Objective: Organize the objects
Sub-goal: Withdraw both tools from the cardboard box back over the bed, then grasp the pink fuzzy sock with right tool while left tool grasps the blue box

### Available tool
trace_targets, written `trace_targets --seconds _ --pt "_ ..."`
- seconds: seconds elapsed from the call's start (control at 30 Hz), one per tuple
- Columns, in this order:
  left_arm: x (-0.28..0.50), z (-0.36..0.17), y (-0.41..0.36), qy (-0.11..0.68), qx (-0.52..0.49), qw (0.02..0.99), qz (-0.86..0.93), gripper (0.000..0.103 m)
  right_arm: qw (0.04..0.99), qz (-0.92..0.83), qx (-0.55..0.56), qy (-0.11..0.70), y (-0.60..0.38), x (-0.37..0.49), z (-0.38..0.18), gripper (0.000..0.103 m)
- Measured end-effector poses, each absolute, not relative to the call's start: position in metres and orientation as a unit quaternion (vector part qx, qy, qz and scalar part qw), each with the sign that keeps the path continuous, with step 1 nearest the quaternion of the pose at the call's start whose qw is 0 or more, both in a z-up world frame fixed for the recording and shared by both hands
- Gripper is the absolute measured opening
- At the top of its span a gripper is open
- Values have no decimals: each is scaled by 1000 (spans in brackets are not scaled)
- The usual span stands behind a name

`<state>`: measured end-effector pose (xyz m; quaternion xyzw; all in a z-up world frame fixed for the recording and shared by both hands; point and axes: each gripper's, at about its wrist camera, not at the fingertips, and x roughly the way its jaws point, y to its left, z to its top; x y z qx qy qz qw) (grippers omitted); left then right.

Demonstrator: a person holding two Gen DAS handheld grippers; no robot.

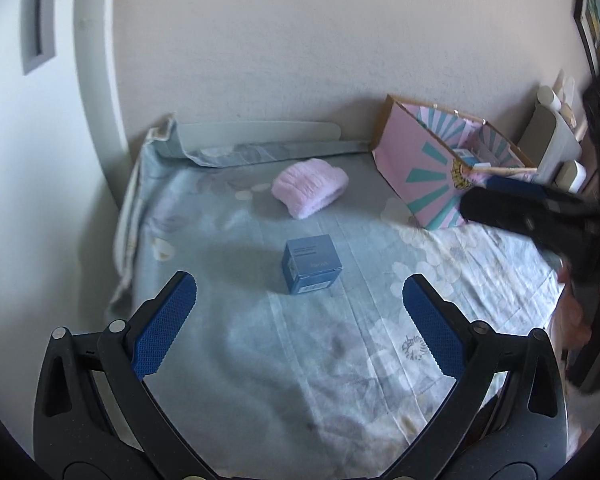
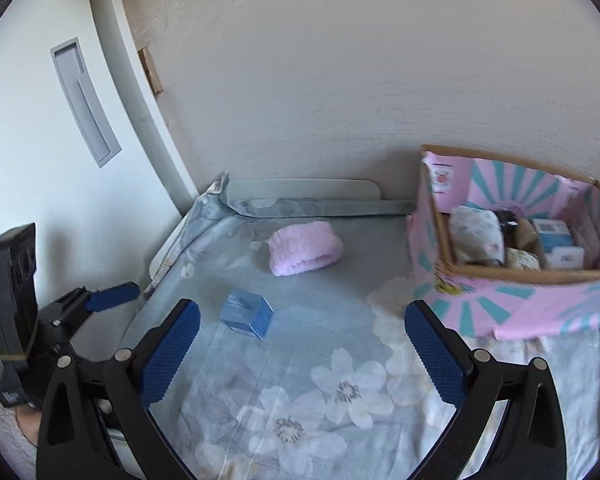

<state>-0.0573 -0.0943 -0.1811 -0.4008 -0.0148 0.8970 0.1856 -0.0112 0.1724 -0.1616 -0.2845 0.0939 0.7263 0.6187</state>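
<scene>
A small blue box (image 1: 311, 264) stands on the floral bed sheet (image 1: 340, 352), just beyond my open, empty left gripper (image 1: 299, 285). A folded pink fluffy cloth (image 1: 310, 192) lies farther back. A pink and teal cardboard box (image 1: 432, 168) stands at the right by the wall. In the right wrist view the blue box (image 2: 247, 314) is ahead and left of my open, empty right gripper (image 2: 302, 314), the pink cloth (image 2: 305, 253) is behind it, and the cardboard box (image 2: 520, 292) holds several items. The left gripper's blue finger (image 2: 114, 296) shows at the far left.
A beige wall (image 1: 300, 60) runs behind the bed, and a white door (image 2: 40, 140) is at the left. A white organiser (image 1: 552, 140) with bottles stands at the far right. The right gripper's dark body (image 1: 540, 220) reaches in beside the cardboard box.
</scene>
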Motion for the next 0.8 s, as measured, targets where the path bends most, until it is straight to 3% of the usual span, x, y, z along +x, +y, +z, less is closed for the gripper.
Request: trace_targets --seconds 0.27,0.53,0.8 --pt "-79 -208 -69 9 -395 201 896 97 569 734 -361 86 251 -37 -164 102" --pt "-103 -235 -53 24 -417 219 882 66 561 703 -416 131 323 -37 -193 102" --pt "-115 -240 -50 25 -420 221 880 42 567 687 -430 149 350 -31 -210 102"
